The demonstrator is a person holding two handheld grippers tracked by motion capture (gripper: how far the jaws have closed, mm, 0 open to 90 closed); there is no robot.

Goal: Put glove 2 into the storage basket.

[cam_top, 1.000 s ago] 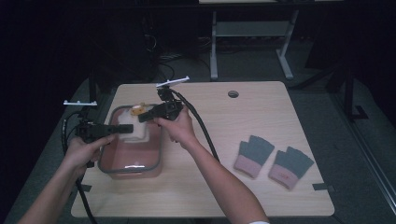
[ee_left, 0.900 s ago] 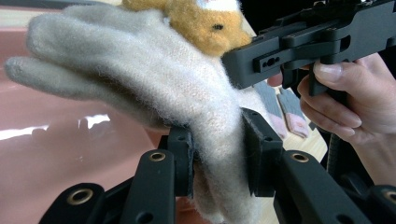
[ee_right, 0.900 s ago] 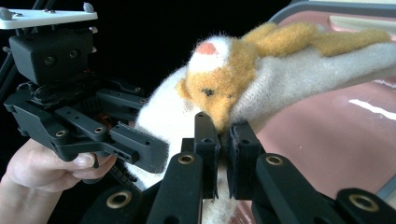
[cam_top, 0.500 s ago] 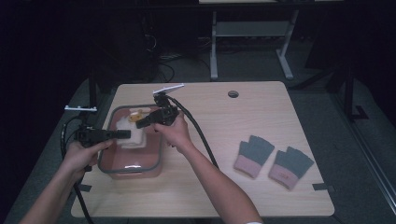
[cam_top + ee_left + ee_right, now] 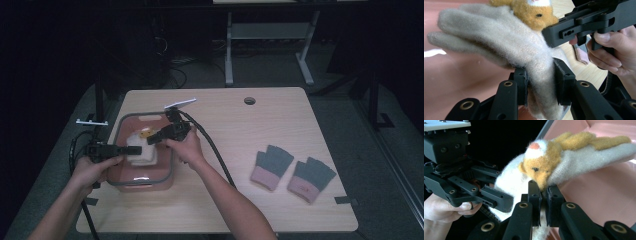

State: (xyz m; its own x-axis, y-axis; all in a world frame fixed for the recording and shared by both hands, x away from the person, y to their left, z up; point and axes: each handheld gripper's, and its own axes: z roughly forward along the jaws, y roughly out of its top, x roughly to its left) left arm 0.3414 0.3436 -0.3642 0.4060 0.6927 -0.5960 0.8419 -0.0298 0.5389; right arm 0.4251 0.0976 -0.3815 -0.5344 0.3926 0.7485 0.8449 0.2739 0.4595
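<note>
On the table: 1 pink tub (image 5: 142,182), 1 cream glove (image 5: 499,47) with an animal face, and 2 grey fingerless gloves (image 5: 292,172).

The cream glove (image 5: 499,47) is showing a fuzzy, hairy knit, with a tufted orange plush animal face (image 5: 541,167) sewn on it. The pink tub (image 5: 150,182) is looking like smooth glossy plastic, catching a white glare, with a grey rim. The left gripper (image 5: 540,82) and right gripper (image 5: 543,200) are showing matt black plastic with brass-coloured rivets. The table (image 5: 250,145) is presenting a pale, matt wood-grain top. At the right, two grey gloves (image 5: 292,170) with pink cuffs are looking like soft knitted cloth.
</note>
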